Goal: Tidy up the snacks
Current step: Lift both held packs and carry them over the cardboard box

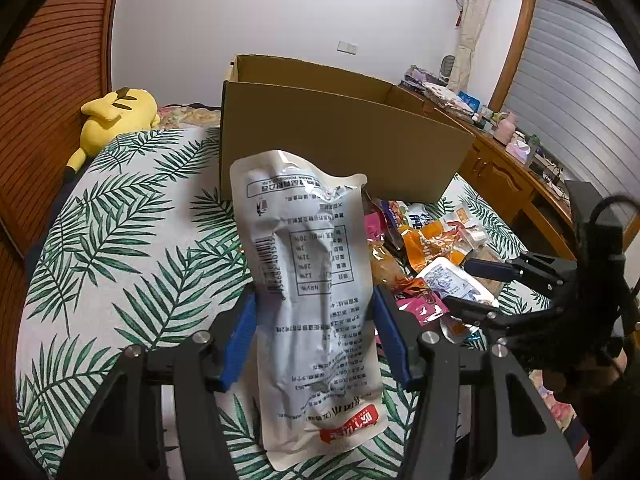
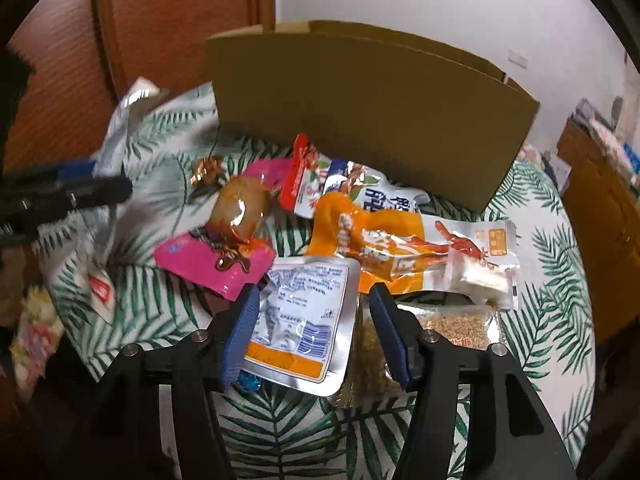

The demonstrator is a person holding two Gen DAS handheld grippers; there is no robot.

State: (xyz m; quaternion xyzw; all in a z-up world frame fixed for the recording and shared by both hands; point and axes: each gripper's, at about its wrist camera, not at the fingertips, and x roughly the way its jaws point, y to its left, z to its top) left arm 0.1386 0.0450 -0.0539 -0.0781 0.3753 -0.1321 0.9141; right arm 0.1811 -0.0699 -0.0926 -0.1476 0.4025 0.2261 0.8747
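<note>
Snacks lie in a pile on the leaf-print bed cover (image 2: 168,320), just in front of an open cardboard box (image 1: 340,136). One of them, a long white pouch (image 1: 312,300), is up off the bed in the left gripper (image 1: 314,320). Its two blue pads (image 1: 240,336) press on the pouch's sides, so the jaws are about half open and holding it.

The right gripper (image 2: 314,320) hangs over the pile. Its jaws are partly open, with a silver packet (image 2: 300,320) lying between them. The pads do not seem to squeeze it yet.

The step looks like packing: one pouch is picked up and ready to go in the box. Next, the left hand likely needs to lift the pouch over the box's front wall and let go. The right jaws need to close on the silver packet.

The white pouch shows its back, upside down, with a barcode, a small table of numbers and a red label at its bottom end. The words are too small to read. An orange packet (image 2: 380,240) has a chicken-foot picture on it.
</note>
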